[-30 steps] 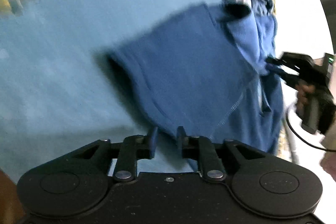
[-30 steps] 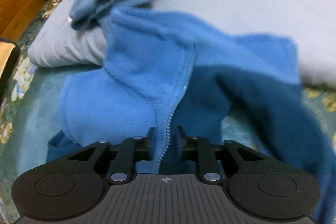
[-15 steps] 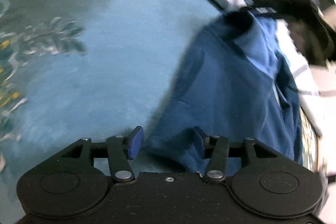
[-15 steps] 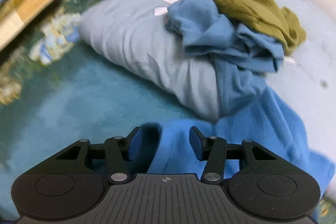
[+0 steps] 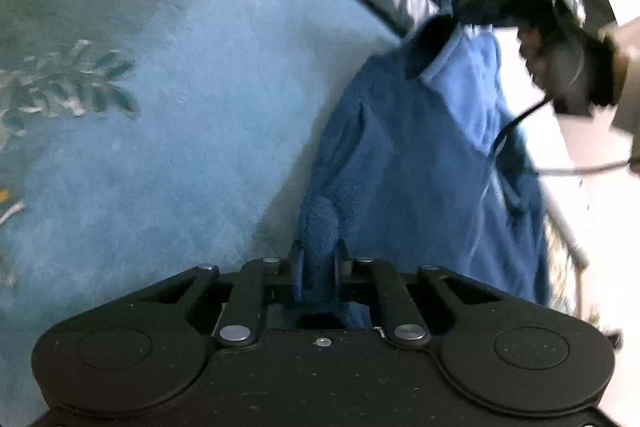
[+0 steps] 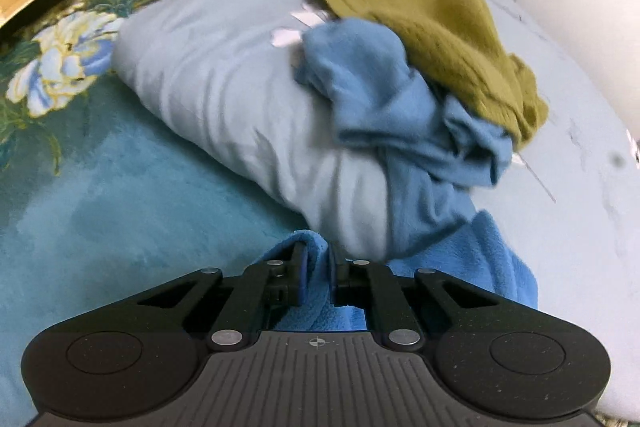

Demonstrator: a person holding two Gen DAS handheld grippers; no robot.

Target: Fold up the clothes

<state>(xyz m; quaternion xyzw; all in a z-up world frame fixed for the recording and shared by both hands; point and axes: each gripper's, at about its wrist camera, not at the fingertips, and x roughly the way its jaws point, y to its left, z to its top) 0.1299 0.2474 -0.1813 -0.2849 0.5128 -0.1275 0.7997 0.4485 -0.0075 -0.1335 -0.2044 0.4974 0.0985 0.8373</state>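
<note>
The blue fleece jacket point(image 5: 420, 163) is soft, nappy cloth, matt. The olive sweater point(image 6: 436, 27) is coarser ribbed knit. The pale pillow point(image 6: 224, 83) is smooth, creased woven cloth. The teal bed cover point(image 5: 160, 147) looks plush, short-piled. Each claw, left claw point(image 5: 318, 267) and right claw point(image 6: 316, 275), is matt black plastic with bright metal pins.

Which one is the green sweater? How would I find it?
Look for the big pale grey pillow on the flowery bedspread. The green sweater lies bunched on top of it, beside a dusty blue garment. It is the only olive, knitted thing there.
</note>
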